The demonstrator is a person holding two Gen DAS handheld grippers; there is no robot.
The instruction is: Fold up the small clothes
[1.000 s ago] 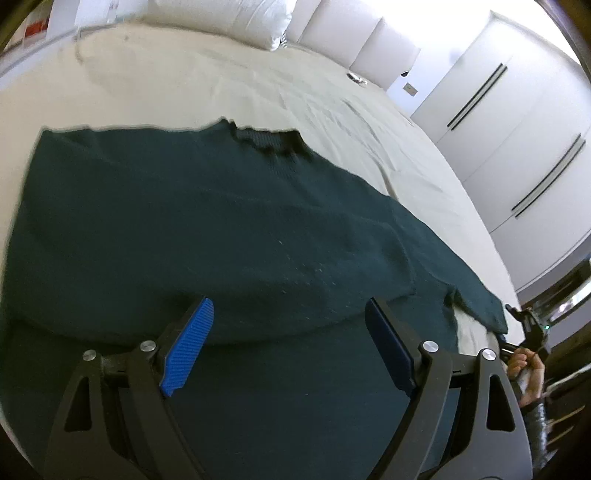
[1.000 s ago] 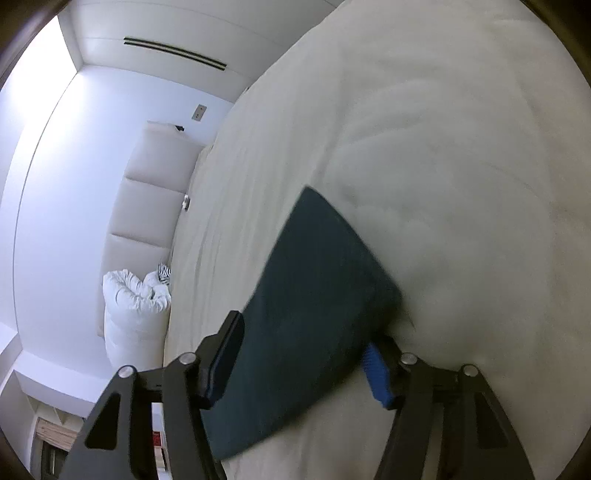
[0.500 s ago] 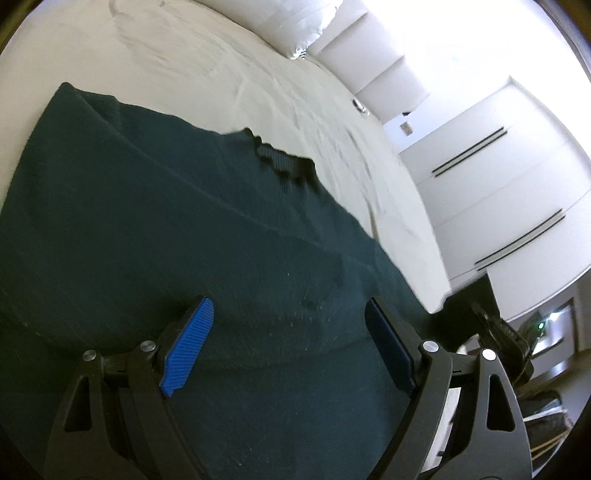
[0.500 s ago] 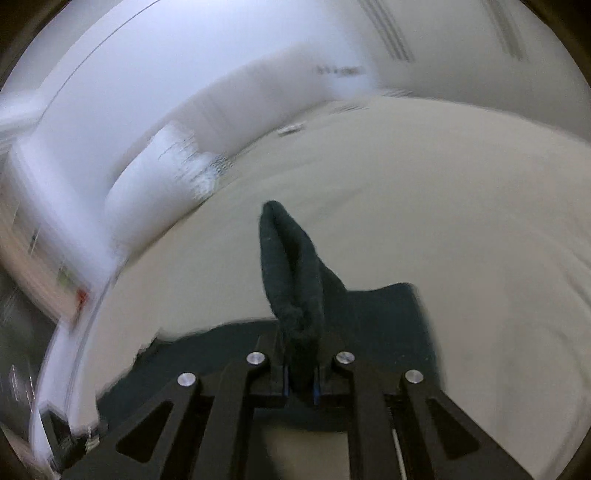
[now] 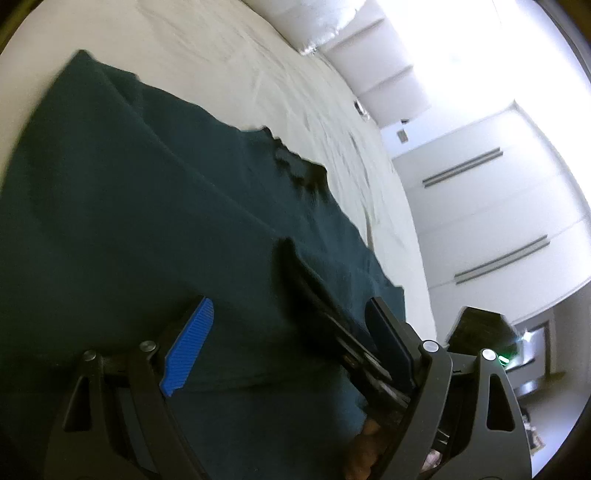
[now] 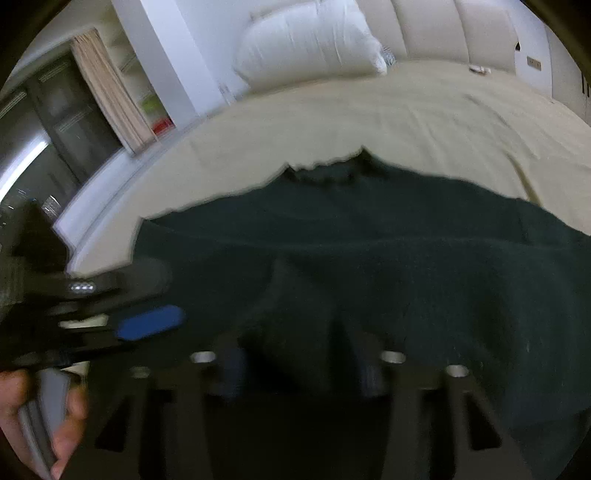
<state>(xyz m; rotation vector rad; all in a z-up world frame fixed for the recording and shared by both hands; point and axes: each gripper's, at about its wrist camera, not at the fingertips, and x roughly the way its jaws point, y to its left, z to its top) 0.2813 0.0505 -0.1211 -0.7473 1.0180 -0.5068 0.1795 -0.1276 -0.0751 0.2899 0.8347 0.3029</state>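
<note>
Cream bed [image 6: 406, 122] carries the dark sweater [image 5: 155, 206], spread wide ahead of both claws, collar [image 6: 332, 168] farthest. Left claw [image 5: 291, 343] gapes above it. Right claw [image 6: 299, 373] is blurred; sleeve between its fingers, grip unclear.

A cream-sheeted bed [image 6: 406, 122] fills the room, with a white pillow [image 6: 306, 44] against its padded headboard [image 6: 461, 29] far off. White wardrobe doors [image 5: 498, 206] stand right; beige curtain [image 6: 110, 92] left.
</note>
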